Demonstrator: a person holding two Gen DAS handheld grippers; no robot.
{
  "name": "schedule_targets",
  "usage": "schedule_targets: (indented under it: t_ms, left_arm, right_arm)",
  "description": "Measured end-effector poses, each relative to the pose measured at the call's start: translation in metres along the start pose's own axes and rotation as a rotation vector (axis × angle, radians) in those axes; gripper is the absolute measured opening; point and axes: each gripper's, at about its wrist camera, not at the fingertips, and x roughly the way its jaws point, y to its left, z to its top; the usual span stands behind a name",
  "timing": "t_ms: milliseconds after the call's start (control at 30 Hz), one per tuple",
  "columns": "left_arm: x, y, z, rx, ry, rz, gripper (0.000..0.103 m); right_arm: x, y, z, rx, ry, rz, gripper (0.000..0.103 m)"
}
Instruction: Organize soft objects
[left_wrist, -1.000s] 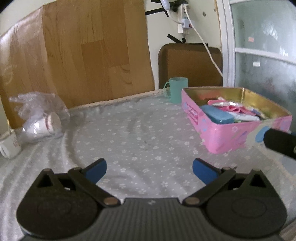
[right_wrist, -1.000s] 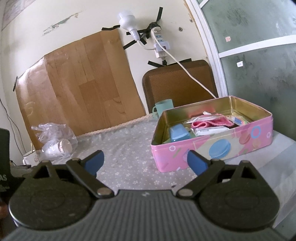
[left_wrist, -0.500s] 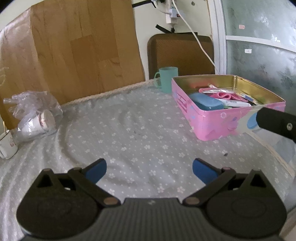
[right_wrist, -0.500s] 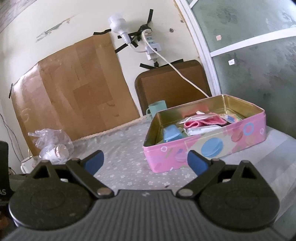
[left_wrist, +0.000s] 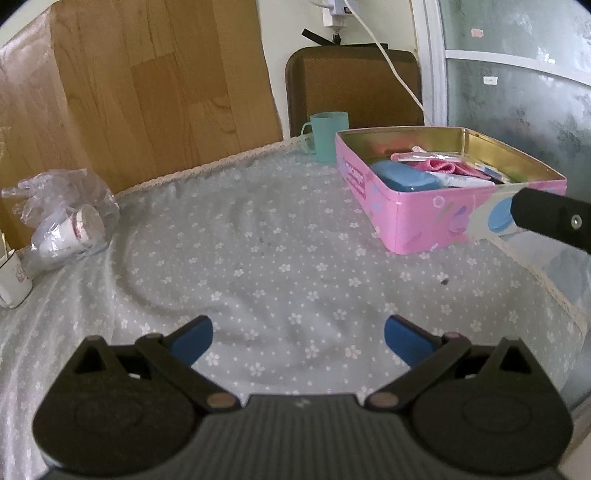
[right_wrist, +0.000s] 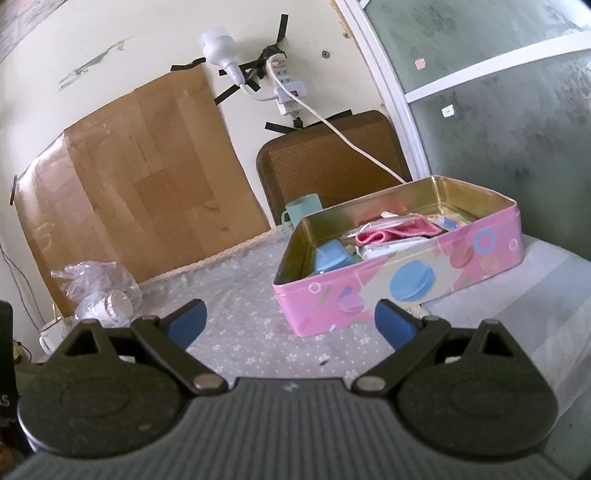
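Pink tin sits lidless on the far right part of the table, near the right edge. Contents: pink cloth bunched mid-tin, blue case at the near-left end, white packets beside and partly under the cloth; other small items at the far end, too small to ID.

Teal mug upright just behind the tin's far-left corner, w/ brown chair back behind it.

Tablecloth, grey w/ small white flowers, covers the table.

Left gripper: jaws wide apart, nothing between, hovering over bare cloth, well apart from the tin. Right gripper: jaws wide apart, nothing held, facing the tin's near side, apart from it; in the left wrist view its black body crosses in front of the tin's near-right corner.

Far left: clear plastic bag w/ paper cups lying inside; white cup at the edge. Wood-pattern board against the wall; power strip taped above.
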Motion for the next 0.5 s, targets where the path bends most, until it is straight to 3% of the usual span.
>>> schedule_targets:
  t_ms: [500]
  left_arm:
    - [0.0106, -0.0056, -0.0067, 0.026, 0.046, -0.015, 0.103]
  right_arm:
    - [0.0017, -0.0042, -0.0044, 0.023, 0.012, -0.012, 0.100]
